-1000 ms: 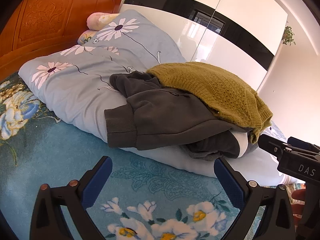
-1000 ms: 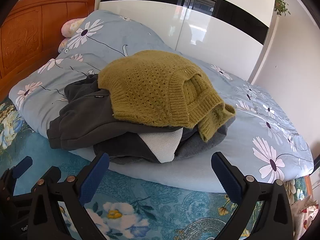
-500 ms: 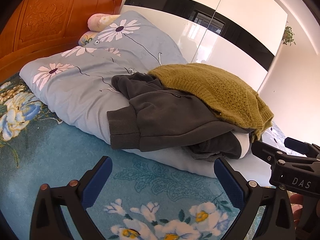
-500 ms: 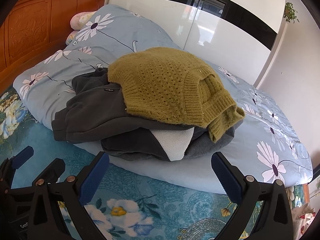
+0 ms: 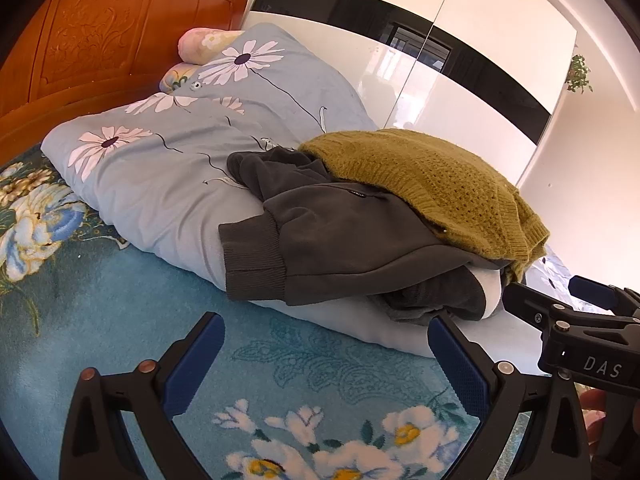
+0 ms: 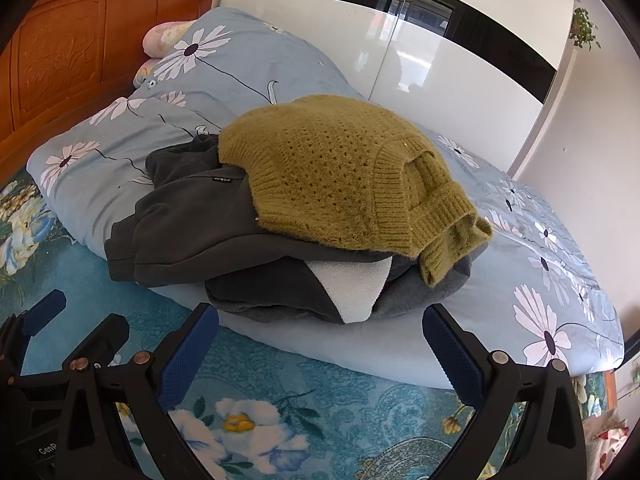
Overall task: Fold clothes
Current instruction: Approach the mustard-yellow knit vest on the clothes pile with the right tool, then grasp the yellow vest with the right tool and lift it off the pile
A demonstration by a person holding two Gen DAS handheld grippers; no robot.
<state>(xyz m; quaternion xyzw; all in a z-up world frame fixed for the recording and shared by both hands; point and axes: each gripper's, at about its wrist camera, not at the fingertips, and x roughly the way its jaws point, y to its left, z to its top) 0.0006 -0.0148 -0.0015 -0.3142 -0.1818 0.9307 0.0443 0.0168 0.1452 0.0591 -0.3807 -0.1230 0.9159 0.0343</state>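
An olive knitted sweater (image 6: pixel 340 176) lies on top of a dark grey sweatshirt (image 6: pixel 192 224) and a grey garment with white fleece lining (image 6: pixel 352 292), piled on a light blue daisy-print duvet (image 6: pixel 120 152). The sweater (image 5: pixel 432 184) and sweatshirt (image 5: pixel 340 240) also show in the left wrist view. My left gripper (image 5: pixel 324 364) is open and empty, low over the bedspread in front of the pile. My right gripper (image 6: pixel 320 356) is open and empty, just in front of the pile. The right gripper shows at the right edge of the left wrist view (image 5: pixel 568 320).
The bed is covered by a teal floral bedspread (image 5: pixel 120 300). A carved wooden headboard (image 5: pixel 80 40) stands at the left, with a pink pillow (image 5: pixel 200 40) beside it. A glossy white and black wardrobe (image 6: pixel 440 60) stands behind the bed.
Both grippers have moved a little closer to the clothes pile, which now looks larger. The clothes have not moved and both grippers stay open.
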